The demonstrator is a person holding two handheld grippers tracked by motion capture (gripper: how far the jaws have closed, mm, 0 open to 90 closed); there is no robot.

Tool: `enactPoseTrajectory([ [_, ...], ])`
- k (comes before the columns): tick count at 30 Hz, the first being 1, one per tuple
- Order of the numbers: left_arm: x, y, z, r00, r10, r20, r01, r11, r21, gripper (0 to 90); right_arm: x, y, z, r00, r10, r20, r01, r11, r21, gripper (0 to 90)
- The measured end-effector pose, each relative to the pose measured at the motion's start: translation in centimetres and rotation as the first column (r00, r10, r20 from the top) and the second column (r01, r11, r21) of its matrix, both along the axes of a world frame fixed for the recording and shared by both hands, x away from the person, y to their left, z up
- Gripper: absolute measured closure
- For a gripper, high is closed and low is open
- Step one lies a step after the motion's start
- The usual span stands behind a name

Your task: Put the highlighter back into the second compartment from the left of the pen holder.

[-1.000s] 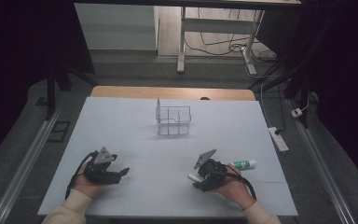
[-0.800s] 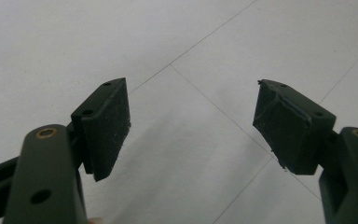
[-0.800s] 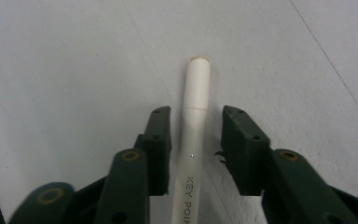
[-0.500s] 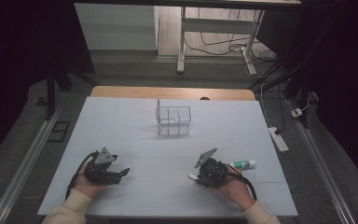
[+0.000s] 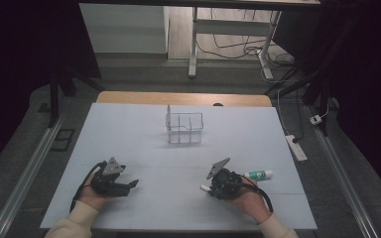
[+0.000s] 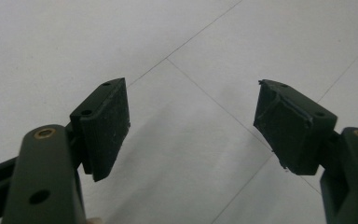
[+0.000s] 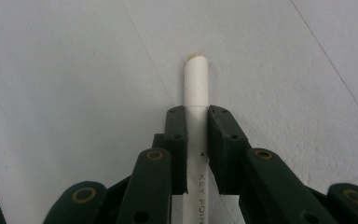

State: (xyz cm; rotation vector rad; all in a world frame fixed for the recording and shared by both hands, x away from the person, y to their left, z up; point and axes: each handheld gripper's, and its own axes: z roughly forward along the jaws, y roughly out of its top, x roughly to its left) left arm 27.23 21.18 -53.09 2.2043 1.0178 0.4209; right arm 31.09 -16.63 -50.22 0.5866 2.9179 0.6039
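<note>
Right tongs (image 7: 197, 140) clamped on a white marker (image 7: 196, 93); left tongs (image 6: 191, 135) wide open, empty.

I see the jaws have just closed on the marker, low over the worktop (image 5: 144, 134) at my near right, a green-and-white tube (image 5: 259, 175) just beside. My concern: the narrow grip on a round barrel may let it swivel or slip on lifting toward the clear organiser (image 5: 184, 128).

White marker (image 7: 196, 93) with black lettering; white counter (image 5: 129, 129) with thin grey grid lines; clear rack (image 5: 184, 128); white-and-green tube (image 5: 258, 175) beside the marker.
</note>
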Motion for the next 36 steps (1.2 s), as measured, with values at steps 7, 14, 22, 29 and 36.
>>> enactPoseTrajectory([
  [7,0.0,0.0,0.0,1.0000,0.000,-0.001,0.000,1.0000,0.000,26.4,-0.3,0.3,0.0,0.9994,0.017,0.029,-0.017,1.000,-0.026,77.4],
  [14,0.0,0.1,0.0,1.0000,0.002,-0.002,-0.002,1.0000,-0.001,26.5,-0.1,0.0,0.1,0.9996,0.019,0.021,-0.019,1.000,-0.007,77.5],
  [22,0.1,0.1,0.0,1.0000,0.001,-0.003,-0.001,1.0000,-0.001,26.5,0.0,-0.5,1.1,0.9990,-0.002,0.045,-0.001,0.998,0.060,77.6],
  [29,0.1,0.0,-0.1,1.0000,0.001,-0.004,-0.001,1.0000,0.000,26.5,-0.1,-0.7,1.5,0.9977,-0.012,0.067,0.006,0.996,0.084,77.5],
  [36,0.1,0.0,-0.1,1.0000,-0.001,-0.005,0.001,1.0000,0.002,26.4,-0.1,-0.8,1.9,0.9966,-0.020,0.080,0.011,0.994,0.109,77.5],
])
